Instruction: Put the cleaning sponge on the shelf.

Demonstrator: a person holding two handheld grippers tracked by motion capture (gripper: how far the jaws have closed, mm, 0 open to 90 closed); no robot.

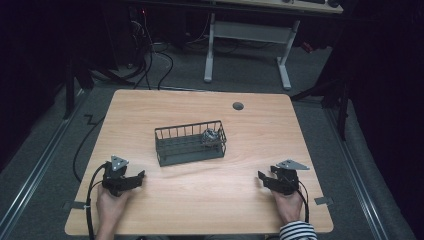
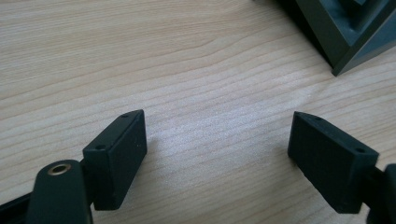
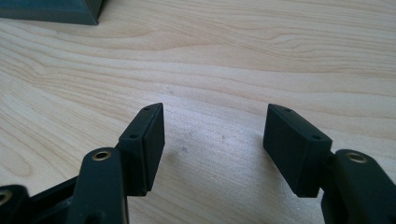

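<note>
Dark grey wire basket (image 1: 190,145): a long, low rack with thin upright bars along its walls and a slatted floor, standing near the middle of the tabletop (image 1: 200,210).
Basket's long axis: it runs roughly left to right across the tabletop, slightly skewed, with the right end a little farther from the person than the left end.
Basket's contents: a small shiny, crinkled metallic ball (image 1: 209,136) lies in the right end, against the right wall; what it is made of cannot be told.
Basket's place: it stands between the two grippers and farther from the person than both, well apart from each.
Tabletop: pale wood with a plain grain, and a round dark cable hole (image 1: 238,106) near its far edge.
Left gripper (image 1: 139,176): low over the near left part of the tabletop, held in the person's left hand (image 1: 110,205), pointing right and a little away from the person. In the left gripper view its fingers (image 2: 116,156) stand wide apart with bare wood between them, holding nothing; a dark corner of the basket (image 2: 345,37) shows at the upper right.
Right gripper (image 1: 261,177): low over the near right part of the tabletop, held in the right hand (image 1: 289,205) with a striped sleeve (image 1: 297,231), pointing left. In the right gripper view its fingers (image 3: 144,147) are spread apart and hold nothing; a dark edge of the basket (image 3: 51,11) shows at the top left.
Floor: grey, with cables (image 1: 150,65) and a white desk frame (image 1: 245,35) beyond the tabletop.
</note>
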